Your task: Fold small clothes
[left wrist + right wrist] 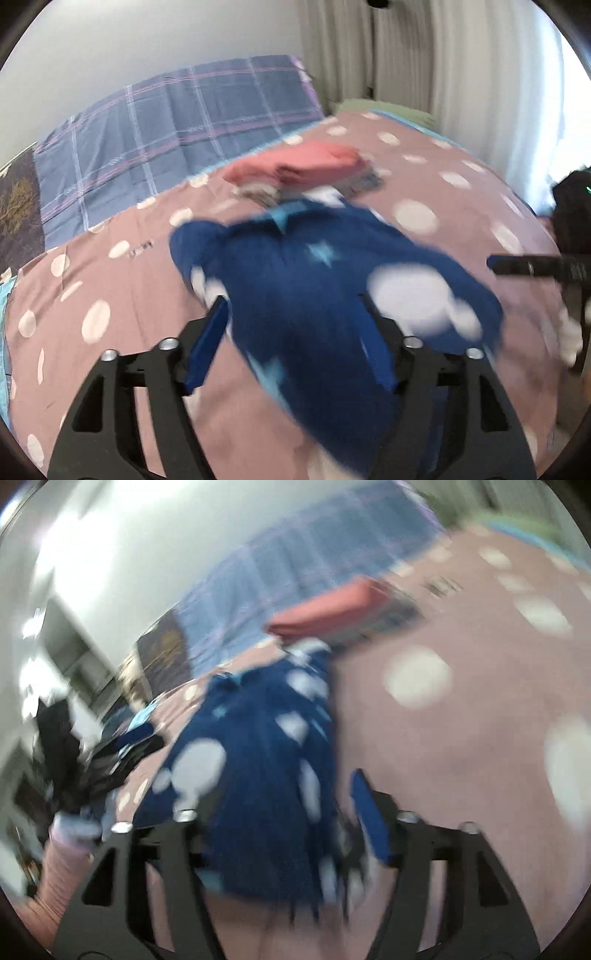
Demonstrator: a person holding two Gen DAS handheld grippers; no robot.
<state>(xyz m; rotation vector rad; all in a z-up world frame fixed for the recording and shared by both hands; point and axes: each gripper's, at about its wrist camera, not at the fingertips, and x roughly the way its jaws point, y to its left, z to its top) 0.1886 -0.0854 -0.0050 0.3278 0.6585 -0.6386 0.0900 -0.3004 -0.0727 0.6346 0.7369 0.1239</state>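
Observation:
A dark blue small garment [314, 280] with white blobs and pale stars lies rumpled on the dotted mauve bedspread [122, 295]. My left gripper [291, 299] stands over its near part with jaws wide apart; the cloth lies between the blue fingers [207, 347] and covers part of the right one, with no pinch visible. In the right wrist view the same garment [258, 760] runs up between the jaws of my right gripper [280, 786]. Its right finger [369, 823] stands clear of the cloth and its left finger is hidden behind it. Both views are blurred.
A stack of folded clothes topped by a pink piece [295, 170] [328, 613] sits just beyond the garment. Behind it lies a blue plaid cover [166, 122]. Curtains [443, 55] hang at the far right. The other gripper's dark finger [524, 266] reaches in from the right.

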